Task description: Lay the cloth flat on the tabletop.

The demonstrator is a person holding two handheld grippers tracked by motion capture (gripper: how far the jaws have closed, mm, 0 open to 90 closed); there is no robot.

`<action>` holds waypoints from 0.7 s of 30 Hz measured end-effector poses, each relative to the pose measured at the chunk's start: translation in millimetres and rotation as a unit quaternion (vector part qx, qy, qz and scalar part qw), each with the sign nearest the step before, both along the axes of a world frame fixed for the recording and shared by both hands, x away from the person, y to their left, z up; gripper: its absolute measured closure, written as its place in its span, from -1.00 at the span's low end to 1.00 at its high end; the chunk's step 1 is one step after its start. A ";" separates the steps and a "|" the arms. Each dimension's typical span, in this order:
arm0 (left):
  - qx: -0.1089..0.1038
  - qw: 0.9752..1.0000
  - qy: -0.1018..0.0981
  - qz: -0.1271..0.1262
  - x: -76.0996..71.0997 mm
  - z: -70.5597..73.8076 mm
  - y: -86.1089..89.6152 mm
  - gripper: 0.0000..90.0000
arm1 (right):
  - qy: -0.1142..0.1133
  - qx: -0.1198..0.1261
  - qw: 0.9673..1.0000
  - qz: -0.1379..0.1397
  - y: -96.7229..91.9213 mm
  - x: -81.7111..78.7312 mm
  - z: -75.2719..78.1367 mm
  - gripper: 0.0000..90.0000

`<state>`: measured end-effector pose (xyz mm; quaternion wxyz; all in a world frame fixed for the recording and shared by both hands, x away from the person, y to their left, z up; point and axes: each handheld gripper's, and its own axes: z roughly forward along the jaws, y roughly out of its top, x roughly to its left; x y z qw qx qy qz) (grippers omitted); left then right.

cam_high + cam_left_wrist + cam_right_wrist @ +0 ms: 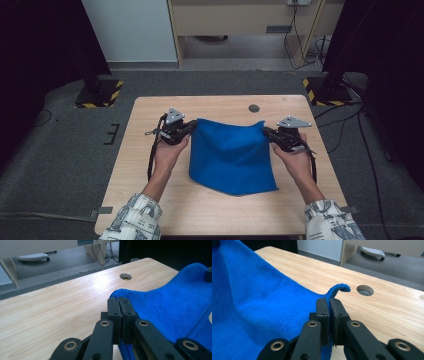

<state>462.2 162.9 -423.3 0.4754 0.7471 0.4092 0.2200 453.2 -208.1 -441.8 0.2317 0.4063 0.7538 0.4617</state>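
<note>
Wooden worktop, cable hole near far edge. Blue cloth at centre, lifted by its two far corners, near hem resting on the worktop toward the near edge. Left gripper fingers clamped on one corner; right gripper fingers clamped on the other, tip curling above. Risk: shallow pinch at right, so uneven pull could slip that corner free and collapse the cloth into a bunch.
</note>
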 end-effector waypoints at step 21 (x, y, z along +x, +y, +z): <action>0.022 0.998 0.047 0.034 41.9 -40.9 -6.8 0.96 | 0.057 -0.005 0.997 -0.051 -5.3 48.6 -42.2 0.90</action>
